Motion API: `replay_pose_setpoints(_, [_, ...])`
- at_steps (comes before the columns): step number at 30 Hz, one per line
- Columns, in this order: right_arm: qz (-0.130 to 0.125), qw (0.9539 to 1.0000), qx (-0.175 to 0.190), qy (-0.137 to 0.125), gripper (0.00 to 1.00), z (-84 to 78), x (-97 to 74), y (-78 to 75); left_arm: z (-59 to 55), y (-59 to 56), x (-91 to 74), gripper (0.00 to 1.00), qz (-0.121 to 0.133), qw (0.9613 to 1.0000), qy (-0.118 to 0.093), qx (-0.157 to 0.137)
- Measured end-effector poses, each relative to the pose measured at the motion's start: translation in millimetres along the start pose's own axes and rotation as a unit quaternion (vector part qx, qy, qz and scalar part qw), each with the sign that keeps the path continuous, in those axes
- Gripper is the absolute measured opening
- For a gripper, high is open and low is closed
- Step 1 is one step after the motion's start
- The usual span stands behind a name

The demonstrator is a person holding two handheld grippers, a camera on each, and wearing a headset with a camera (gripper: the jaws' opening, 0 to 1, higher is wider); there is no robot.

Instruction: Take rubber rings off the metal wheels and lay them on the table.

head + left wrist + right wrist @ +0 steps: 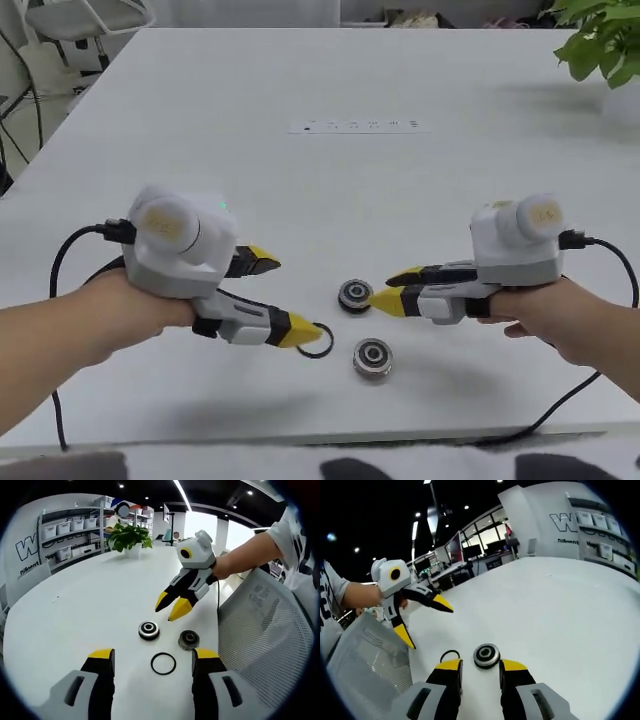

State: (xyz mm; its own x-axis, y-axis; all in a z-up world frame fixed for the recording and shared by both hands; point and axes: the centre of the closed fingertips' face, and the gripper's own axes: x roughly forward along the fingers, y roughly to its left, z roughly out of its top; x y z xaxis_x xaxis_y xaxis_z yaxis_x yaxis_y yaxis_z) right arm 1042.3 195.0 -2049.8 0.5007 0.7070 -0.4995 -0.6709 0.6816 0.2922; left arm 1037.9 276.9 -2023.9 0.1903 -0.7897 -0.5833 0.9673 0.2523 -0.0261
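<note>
The white table (330, 70) takes up most of the head view, and the work sits near its lower edge.

The left gripper (283, 297) is at the lower left of that view. Its jaws are spread wide and hold nothing. The right gripper (395, 288) is at the lower right. Its jaws are parted only a little and are also empty, with the tips pointing at the nearer wheel.

Two metal wheels lie flat in the lower middle. The upper wheel (355, 295) is just beside the right gripper's tips and has a dark outer band, so its rubber ring looks to be in place. The lower wheel (372, 358) looks greyer and seems bare.

One black rubber ring (318, 340) lies loose on the table, touching or just beside the left gripper's lower tip. In the left gripper view this ring (163, 663) rests between the open jaws.

So one ring appears to be off and laid down, and the upper wheel's ring is likely the one left.
</note>
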Motion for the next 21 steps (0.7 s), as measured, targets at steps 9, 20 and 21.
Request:
replay_pose_setpoints(9, [-0.008, 0.9998, -0.016, 0.011, 0.29, -6.4, 0.8, -4.6, -2.7, 6.2, 13.9, 0.55, -0.004, 0.9999, 0.009, 0.004])
replay_pose_setpoints(20, [-0.009, 0.9993, -0.028, 0.024, 0.31, -15.1, 3.1, -6.9, -7.6, 7.1, 31.7, 0.49, -0.01, 0.9997, 0.021, -0.001])
replay_pose_setpoints(21, [-0.008, 0.9992, -0.029, 0.026, 0.31, -15.8, 3.1, -6.2, -7.9, 6.7, 33.4, 0.48, -0.011, 0.9997, 0.023, 0.0])
